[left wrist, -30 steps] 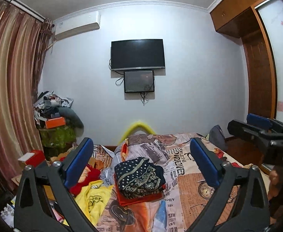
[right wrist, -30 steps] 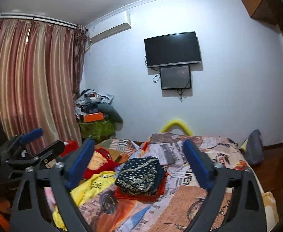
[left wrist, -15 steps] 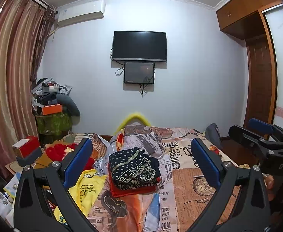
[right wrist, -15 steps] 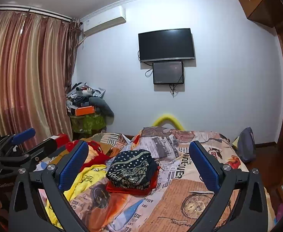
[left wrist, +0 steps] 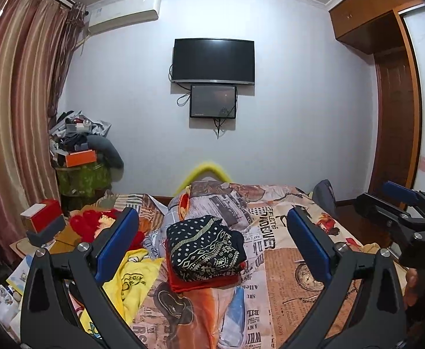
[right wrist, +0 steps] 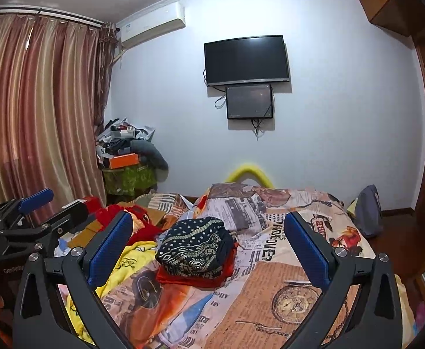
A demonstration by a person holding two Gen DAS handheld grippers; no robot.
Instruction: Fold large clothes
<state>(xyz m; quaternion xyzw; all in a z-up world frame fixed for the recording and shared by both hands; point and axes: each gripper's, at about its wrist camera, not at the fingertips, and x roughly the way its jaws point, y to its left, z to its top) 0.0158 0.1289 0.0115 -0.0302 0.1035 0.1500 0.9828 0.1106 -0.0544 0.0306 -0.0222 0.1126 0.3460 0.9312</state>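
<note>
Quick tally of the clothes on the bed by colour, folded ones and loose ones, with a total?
Folded, black patterned: 1
Folded, red, beneath it: 1
Loose, yellow: 1
Loose, red: 1
Total: 4

Soft patterned cloth stack [left wrist: 205,247], printed cotton-looking bedsheet [left wrist: 285,261], glossy wooden wardrobe [left wrist: 395,101], sheeny curtains [left wrist: 12,116].

Dim even indoor light, sharp centre, strong fisheye bending, dark vignetted corners
</note>
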